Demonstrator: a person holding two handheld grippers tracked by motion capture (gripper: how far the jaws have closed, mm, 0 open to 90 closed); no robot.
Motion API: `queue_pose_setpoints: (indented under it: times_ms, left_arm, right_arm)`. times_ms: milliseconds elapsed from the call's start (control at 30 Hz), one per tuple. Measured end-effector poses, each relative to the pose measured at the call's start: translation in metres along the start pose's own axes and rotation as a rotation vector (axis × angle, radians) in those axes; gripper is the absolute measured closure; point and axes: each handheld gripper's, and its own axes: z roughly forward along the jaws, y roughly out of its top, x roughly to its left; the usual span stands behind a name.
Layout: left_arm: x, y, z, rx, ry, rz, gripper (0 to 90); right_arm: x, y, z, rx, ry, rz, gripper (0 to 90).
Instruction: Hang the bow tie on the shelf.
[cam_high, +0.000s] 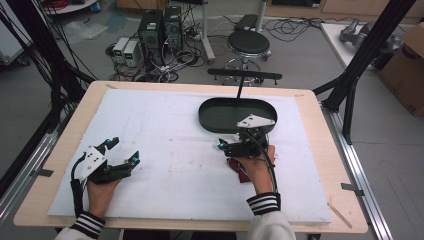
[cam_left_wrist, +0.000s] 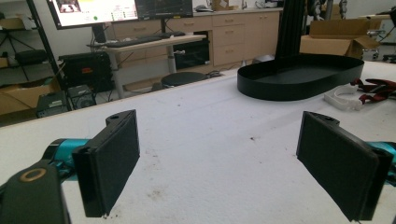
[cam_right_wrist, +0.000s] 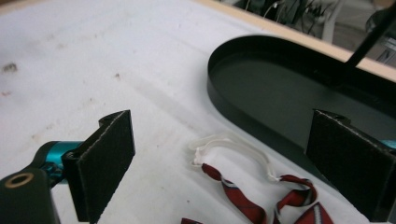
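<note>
Red strap half under right gripper, both grippers' jaws spread wide, left gripper empty.

Matt black tray; red cloth strap, white elastic loop.

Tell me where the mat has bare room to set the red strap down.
The widest free patch on the white mat lies between the open left gripper and the black tray. The tray's floor is bare too. It is crowded by the right gripper, over the red strap with its white loop.
</note>
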Motion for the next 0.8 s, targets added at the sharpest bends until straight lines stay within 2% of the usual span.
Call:
queue_pose_setpoints:
  times_ms: [33, 100, 300, 367, 433, 467, 633, 733, 800]
  left_arm:
    - [0.000, 0.000, 0.000, 0.000, 0.000, 0.000, 13.7]
    - [0.000, 0.000, 0.000, -0.001, 0.000, 0.000, 13.7]
    - [0.000, 0.000, 0.000, -0.002, 0.000, -0.004, 13.9]
    - [0.000, 0.000, 0.000, -0.001, -0.001, -0.001, 13.9]
    - [0.000, 0.000, 0.000, -0.001, 0.000, 0.001, 13.9]
    - [0.000, 0.000, 0.000, 0.000, -0.001, 0.001, 13.9]
    - [0.000, 0.000, 0.000, -0.001, -0.001, 0.001, 13.9]
    - [0.000, 0.000, 0.000, -0.001, -0.002, 0.003, 13.9]
    - [0.000, 0.000, 0.000, -0.002, -0.003, 0.003, 13.9]
  right_arm:
    - [0.002, 0.002, 0.007, 0.038, 0.001, -0.002, 7.5]
    - [0.004, 0.003, 0.013, 0.065, 0.004, 0.010, 7.5]
    - [0.007, 0.007, 0.031, 0.122, 0.034, 0.058, 7.6]
    - [0.008, 0.008, 0.034, 0.136, 0.034, 0.059, 7.7]
    - [0.009, 0.009, 0.038, 0.145, 0.048, 0.060, 16.8]
    - [0.010, 0.009, 0.041, 0.154, 0.058, 0.059, 17.7]
    - [0.010, 0.006, 0.052, 0.222, 0.047, 0.058, 19.0]
    - [0.008, 0.004, 0.058, 0.263, 0.045, 0.066, 25.7]
    - [0.007, 0.004, 0.060, 0.276, 0.046, 0.064, 27.1]
